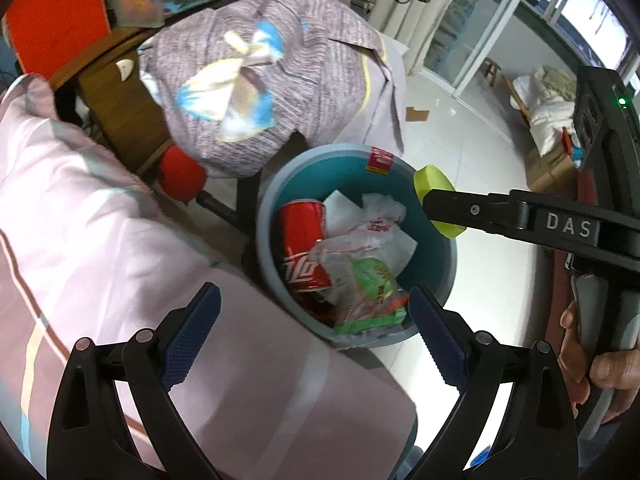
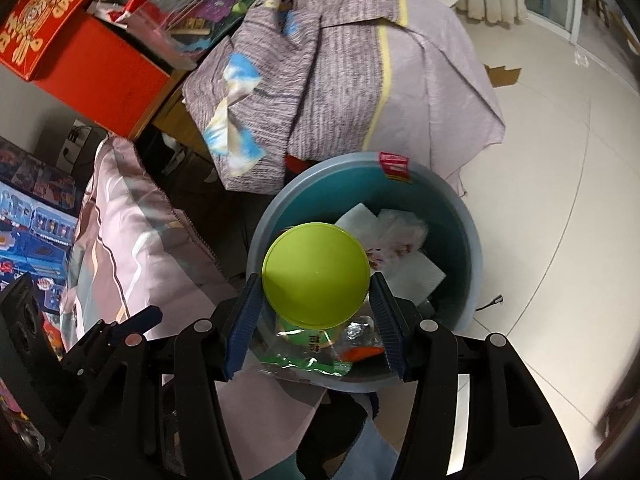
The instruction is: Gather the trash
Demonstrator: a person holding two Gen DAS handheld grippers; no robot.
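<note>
L gripper point(image 1: 316, 330): jaws spread, empty, above bin point(image 1: 267, 216) | R gripper point(image 2: 316, 308): pinching green lid point(image 2: 316, 270) over bin | bin: red can point(image 1: 302, 248), wrappers, tissue

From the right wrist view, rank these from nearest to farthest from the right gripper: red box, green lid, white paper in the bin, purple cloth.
1. green lid: clamped in the right gripper, over the bin.
2. white paper: just beyond, inside the bin.
3. purple cloth: draped behind the bin.
4. red box: far upper left.
</note>
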